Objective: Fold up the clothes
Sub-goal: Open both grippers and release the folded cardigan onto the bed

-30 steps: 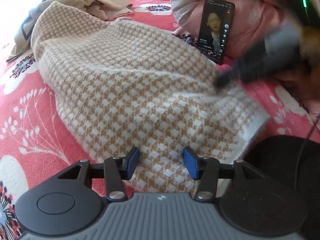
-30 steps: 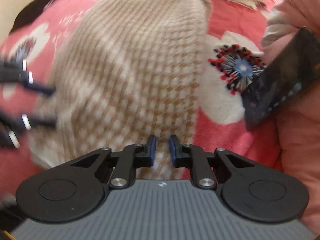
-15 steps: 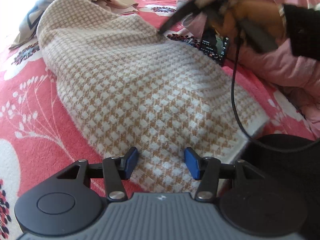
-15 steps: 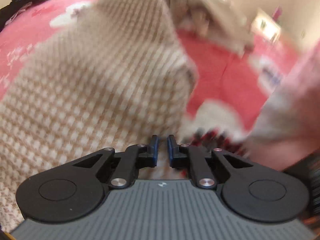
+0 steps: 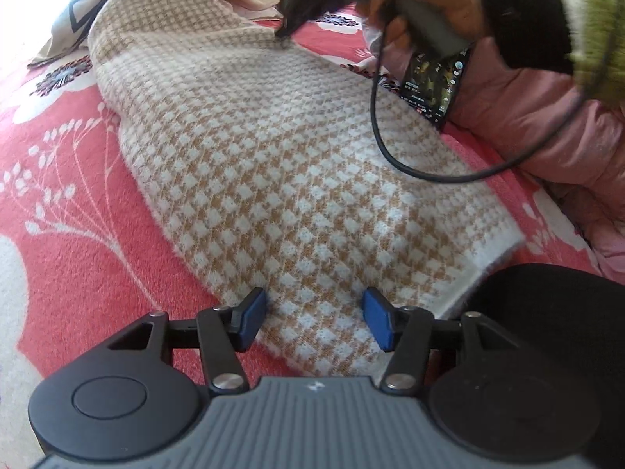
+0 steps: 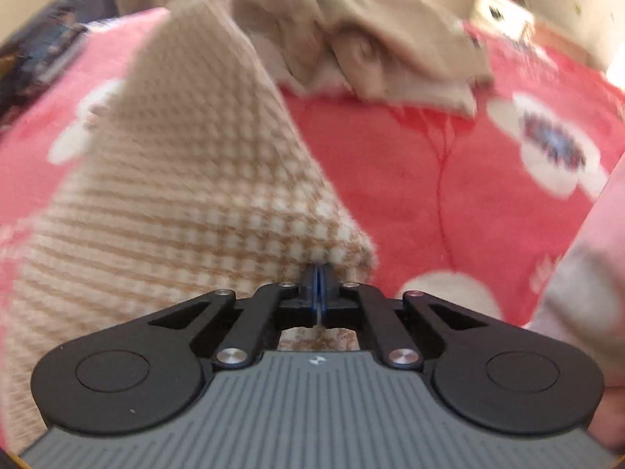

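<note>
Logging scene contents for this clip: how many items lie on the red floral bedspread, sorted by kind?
Garments: 2, the checked knit and a crumpled beige garment
Phones: 1, the phone propped against the pink quilt
Quilts: 1
Total: 4

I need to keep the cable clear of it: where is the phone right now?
In the left wrist view the phone stands at upper right, propped against the pink quilt, just off the checked sweater and partly hidden behind the right hand.
</note>
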`<state>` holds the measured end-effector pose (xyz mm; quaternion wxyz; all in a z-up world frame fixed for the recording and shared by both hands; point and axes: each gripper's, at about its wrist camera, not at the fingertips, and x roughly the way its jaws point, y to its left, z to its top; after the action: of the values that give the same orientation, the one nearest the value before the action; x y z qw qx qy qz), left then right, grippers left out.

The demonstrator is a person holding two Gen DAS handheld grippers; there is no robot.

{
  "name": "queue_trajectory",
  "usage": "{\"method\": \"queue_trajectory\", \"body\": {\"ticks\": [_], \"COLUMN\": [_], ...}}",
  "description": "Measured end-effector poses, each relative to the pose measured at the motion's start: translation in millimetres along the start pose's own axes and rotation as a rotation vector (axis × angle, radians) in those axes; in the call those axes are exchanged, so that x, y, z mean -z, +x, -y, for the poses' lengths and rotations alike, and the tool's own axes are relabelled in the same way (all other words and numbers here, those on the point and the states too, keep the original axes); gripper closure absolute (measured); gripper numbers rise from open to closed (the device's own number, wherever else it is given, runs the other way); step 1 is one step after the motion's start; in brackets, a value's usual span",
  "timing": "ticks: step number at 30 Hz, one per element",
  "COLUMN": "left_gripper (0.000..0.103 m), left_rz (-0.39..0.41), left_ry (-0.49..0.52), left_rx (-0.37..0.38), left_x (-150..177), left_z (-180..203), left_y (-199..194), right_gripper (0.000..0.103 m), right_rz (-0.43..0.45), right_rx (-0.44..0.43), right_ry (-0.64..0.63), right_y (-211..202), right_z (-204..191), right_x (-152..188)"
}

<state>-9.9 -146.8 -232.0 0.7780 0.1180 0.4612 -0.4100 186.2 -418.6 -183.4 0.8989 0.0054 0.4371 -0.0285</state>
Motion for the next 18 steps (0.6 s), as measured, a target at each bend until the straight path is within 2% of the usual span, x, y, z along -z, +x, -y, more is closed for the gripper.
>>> {"method": "queue_trajectory", "body": {"ticks": [2, 4, 9, 11, 13, 15, 17, 18], "left_gripper": [0.047, 0.047, 0.047, 0.047, 0.047, 0.047, 0.047, 0.047], "left_rz": [0.003, 0.006, 0.013, 0.017, 0.018, 0.016, 0.015, 0.013], "left_ry": [-0.022, -0.035, -0.057, -0.073, -0.078, -0.077, -0.077, -0.081], "left_rx": [0.007, 0.01, 0.001, -0.001, 0.001, 0.008, 0.016, 0.021], "left_x": [2, 4, 8, 9, 9, 8, 8, 8], "left_z": [-2, -3, -1, -1, -2, -3, -5, -6], "left_y": [1, 0, 0, 1, 1, 1, 1, 2], "right_gripper": [0.099, 0.099, 0.099, 0.099, 0.102, 0.103, 0.103, 0.103], "right_rz": [0.051, 0.079, 0.167, 0.201, 0.184, 0.089, -0.014, 0.001], "right_rx": [-0.067, -0.154, -0.322, -0.362, -0.337, -0.228, -0.124, -0.107], "right_ry": [-0.01, 0.039, 0.2, 0.239, 0.28, 0.275, 0.253, 0.251], "right_y": [-15, -15, 33, 52, 84, 131, 172, 177], "right_z": [-7, -15, -23, -29, -31, -34, -40, -43], "right_x": [-8, -22, -77, -102, -124, -136, -130, -129]}}
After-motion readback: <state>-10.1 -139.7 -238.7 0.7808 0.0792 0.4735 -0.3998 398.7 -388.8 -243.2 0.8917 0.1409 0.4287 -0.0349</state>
